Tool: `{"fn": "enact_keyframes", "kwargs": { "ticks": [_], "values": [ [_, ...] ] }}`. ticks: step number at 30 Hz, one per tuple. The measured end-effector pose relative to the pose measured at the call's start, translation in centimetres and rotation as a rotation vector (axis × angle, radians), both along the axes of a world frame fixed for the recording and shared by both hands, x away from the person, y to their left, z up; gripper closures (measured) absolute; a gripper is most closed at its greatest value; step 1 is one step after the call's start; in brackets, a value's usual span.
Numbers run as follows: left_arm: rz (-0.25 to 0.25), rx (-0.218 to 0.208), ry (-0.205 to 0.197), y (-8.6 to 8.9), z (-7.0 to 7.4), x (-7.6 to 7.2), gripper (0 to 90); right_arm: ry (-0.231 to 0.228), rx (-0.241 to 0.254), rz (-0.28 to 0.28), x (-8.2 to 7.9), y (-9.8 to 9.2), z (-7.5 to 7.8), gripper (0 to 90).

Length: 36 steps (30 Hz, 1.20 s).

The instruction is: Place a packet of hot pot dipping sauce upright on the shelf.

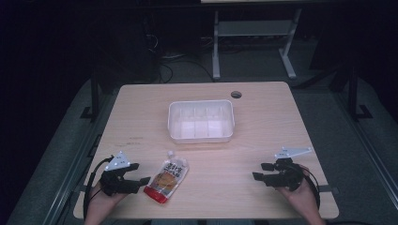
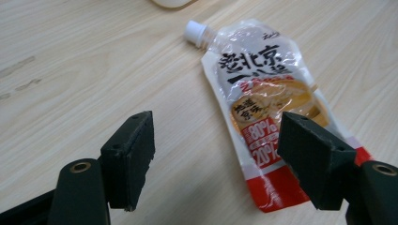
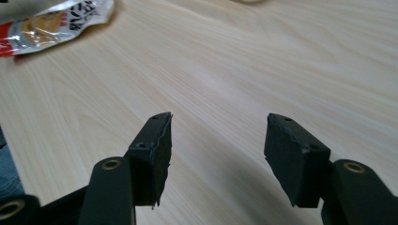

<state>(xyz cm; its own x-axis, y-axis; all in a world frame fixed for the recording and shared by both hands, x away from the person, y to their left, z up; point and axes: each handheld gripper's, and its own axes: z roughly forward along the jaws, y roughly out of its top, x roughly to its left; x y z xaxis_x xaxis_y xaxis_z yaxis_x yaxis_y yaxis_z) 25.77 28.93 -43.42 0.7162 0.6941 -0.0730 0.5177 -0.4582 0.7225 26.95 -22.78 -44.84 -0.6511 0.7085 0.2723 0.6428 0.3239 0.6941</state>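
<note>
Scene: a pale wooden counter [image 1: 263,140] carried a spouted pouch [image 1: 165,180] and a white divided bin [image 1: 201,121].
Pouch position: it lay flat near the front edge of the counter, left of centre, its white cap [image 2: 195,32] pointing toward the bin and its red bottom seam toward the person. It stood well apart from the bin.
Left gripper: the left gripper [image 1: 141,180] sat just beside the pouch on its left side. In the left gripper view its jaws stood wide apart and held nothing; the pouch's lower half lay under and just ahead of the right-hand jaw.
Right gripper: the right gripper [image 1: 262,172] rested over bare counter at the right, well apart from the pouch. Its jaws were spread wide too and held nothing.
Handling: the pouch looked soft, glossy and probably slippery, a flexible film bag likely to sag and shift its filling when lifted. It seemed light to moderate in weight and not fragile.
Where to grip: the stiffer neck below the cap, or a flat side seam, seemed the safest hold. Pinching the full middle risked the film sliding out.
Work in hand: probably taking up the pouch with the left gripper, perhaps for the bin.
</note>
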Motion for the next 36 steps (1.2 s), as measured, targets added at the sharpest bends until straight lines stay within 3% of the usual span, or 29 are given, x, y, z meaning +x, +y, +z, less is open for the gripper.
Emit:
{"fn": "enact_keyframes", "kwargs": {
  "ticks": [9, 18, 27, 31, 36],
  "values": [
    [-0.032, 0.004, 0.002, -1.0, 0.0, 0.3, 30.8, -0.008, -0.052, 0.104, 0.8, 4.5, 1.0, 40.7],
    [-0.049, -0.013, 0.010, -1.4, 0.0, 0.7, 36.5, 0.001, -0.050, 0.183, 2.4, 8.5, 2.1, 40.8],
    [-0.075, -0.007, 0.023, -2.2, -0.1, 1.1, 43.1, -0.009, -0.082, 0.281, 3.4, 13.0, 2.8, 43.7],
    [-0.103, 0.005, 0.038, -2.4, -0.3, 1.1, 49.7, 0.016, -0.099, 0.334, 4.3, 16.3, 2.5, 46.5],
    [-0.132, 0.008, 0.048, -2.4, -0.4, 0.9, 61.3, 0.082, -0.100, 0.367, 5.9, 19.1, 1.9, 48.4]
  ]
}}
